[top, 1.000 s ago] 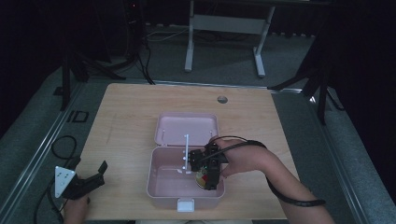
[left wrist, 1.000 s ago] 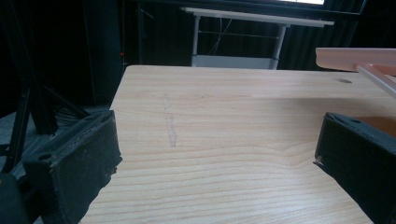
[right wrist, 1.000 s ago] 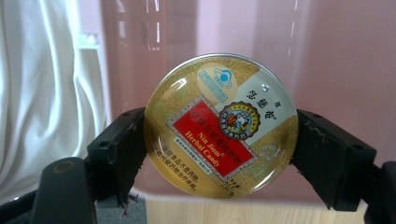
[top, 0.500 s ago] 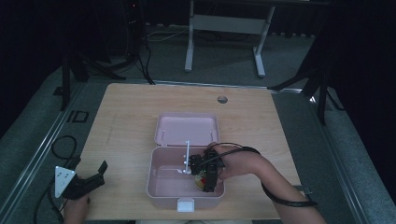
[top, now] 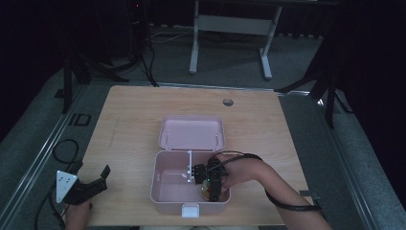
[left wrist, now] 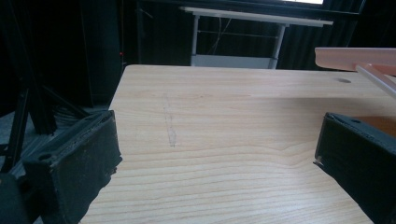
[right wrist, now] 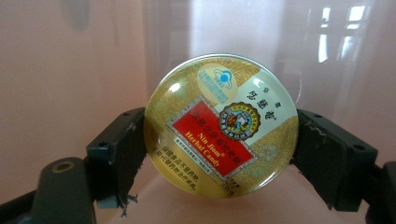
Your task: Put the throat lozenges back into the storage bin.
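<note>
Tin (right wrist: 222, 126) sits clamped between my right gripper's (top: 211, 178) jaws, low in the pink box's (top: 167, 191) right compartment. I judge this the placing step; next I open and lift clear. Left gripper (top: 88, 186) idles open over the table (left wrist: 224, 121).

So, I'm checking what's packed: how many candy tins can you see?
1. The round candy tin sits between the right tongs, low inside the pink box, in its right compartment. More could be hidden under the hand.
</note>
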The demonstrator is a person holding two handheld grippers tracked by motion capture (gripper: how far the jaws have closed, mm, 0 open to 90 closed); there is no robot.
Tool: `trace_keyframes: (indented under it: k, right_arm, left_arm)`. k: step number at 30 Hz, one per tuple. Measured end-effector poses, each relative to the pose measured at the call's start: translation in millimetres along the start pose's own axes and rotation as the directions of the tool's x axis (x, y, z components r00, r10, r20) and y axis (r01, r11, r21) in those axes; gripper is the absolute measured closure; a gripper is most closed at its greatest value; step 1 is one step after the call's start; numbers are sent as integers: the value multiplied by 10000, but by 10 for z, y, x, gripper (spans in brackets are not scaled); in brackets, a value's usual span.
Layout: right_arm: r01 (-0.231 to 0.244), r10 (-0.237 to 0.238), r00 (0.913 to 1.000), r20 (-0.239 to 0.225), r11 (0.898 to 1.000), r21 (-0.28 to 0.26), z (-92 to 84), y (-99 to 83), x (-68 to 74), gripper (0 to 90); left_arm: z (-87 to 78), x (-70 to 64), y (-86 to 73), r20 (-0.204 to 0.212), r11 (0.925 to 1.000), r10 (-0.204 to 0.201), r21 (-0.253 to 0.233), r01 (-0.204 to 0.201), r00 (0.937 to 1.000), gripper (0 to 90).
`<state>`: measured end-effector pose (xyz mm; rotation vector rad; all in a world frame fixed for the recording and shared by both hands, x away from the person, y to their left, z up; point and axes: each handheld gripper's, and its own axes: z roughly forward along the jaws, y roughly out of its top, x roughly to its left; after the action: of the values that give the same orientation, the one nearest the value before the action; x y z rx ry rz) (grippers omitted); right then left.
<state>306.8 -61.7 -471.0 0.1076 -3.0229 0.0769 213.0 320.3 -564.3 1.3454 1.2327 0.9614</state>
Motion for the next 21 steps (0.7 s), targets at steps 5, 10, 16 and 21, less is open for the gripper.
trace_keyframes:
  k: [5, 10, 16, 21]
  right_arm:
    - [-39, 41, 9997, -236, 10000, 86, 7, 8, -13, 180]
    - [47, -48, 10000, -52, 9999, -133, -34, -3, 1, 183]
    - [-3, 54, 9991, 432, 9933, -1159, -302, -113, 41, 188]
    - [18, 195, 9957, 902, 9730, -2309, -637, -364, 112, 169]
  left_arm:
    - [0, 0, 1, 25, 10000, 15, 12, -15, 10000, 3]
    - [0, 2, 0, 18, 10000, -2, 5, 2, 10000, 3]
    - [-1, 0, 0, -6, 10000, 8, -4, -8, 10000, 3]
    - [0, -3, 0, -21, 10000, 1, -10, -1, 10000, 3]
